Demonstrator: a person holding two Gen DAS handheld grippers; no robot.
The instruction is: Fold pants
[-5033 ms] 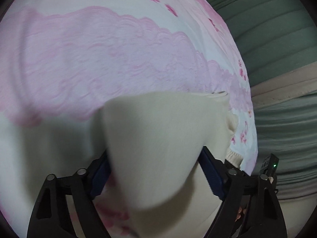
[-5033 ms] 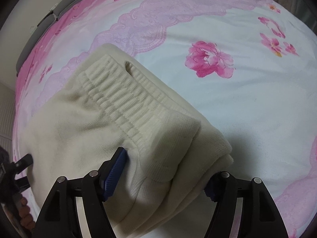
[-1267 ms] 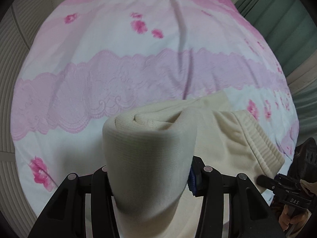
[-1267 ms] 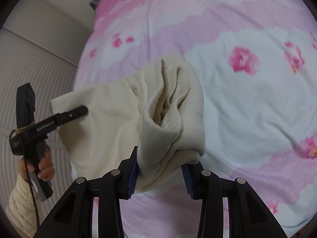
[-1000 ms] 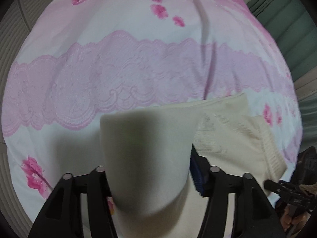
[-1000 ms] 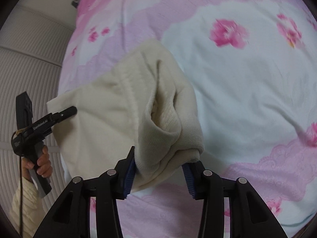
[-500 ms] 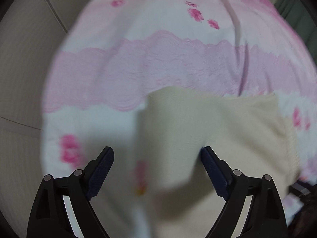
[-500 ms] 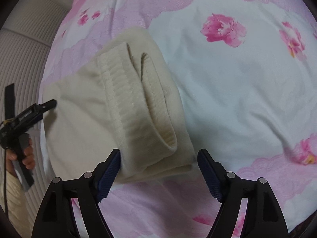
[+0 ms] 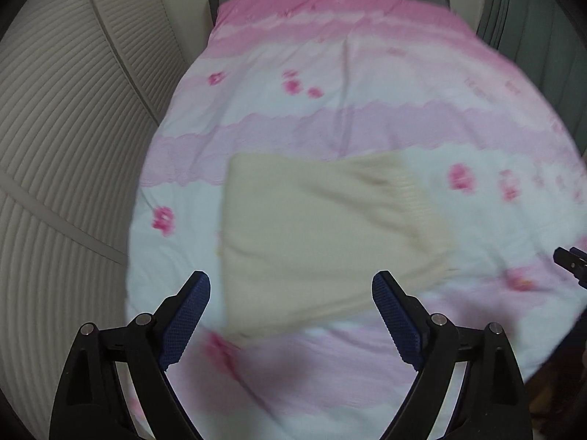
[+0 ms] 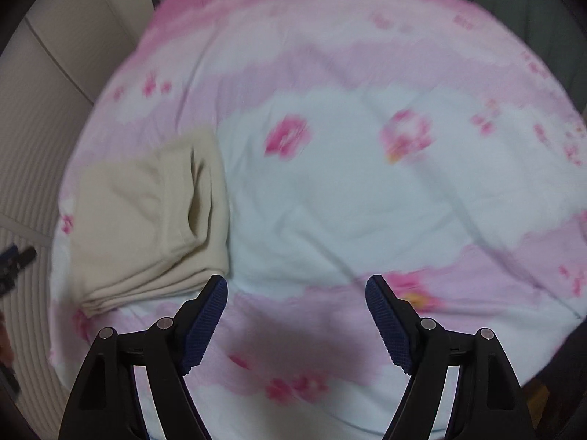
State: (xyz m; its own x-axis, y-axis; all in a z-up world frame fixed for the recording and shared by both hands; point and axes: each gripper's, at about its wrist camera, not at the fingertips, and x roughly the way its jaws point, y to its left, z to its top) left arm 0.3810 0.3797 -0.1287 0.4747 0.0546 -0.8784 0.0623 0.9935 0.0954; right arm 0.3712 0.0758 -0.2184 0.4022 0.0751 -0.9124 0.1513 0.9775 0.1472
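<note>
Folded cream pants [image 9: 323, 234] lie on the pink floral bedspread [image 9: 367, 73] — left gripper [image 9: 291, 293] and right gripper [image 10: 296, 293] both spread wide, empty.

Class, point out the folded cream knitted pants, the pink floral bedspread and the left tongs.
folded cream knitted pants [image 9: 315, 234], left wrist view, top layer
pink floral bedspread [image 10: 348, 201], right wrist view, bare white patch
left tongs [image 9: 291, 286], left wrist view, between fingertips
</note>
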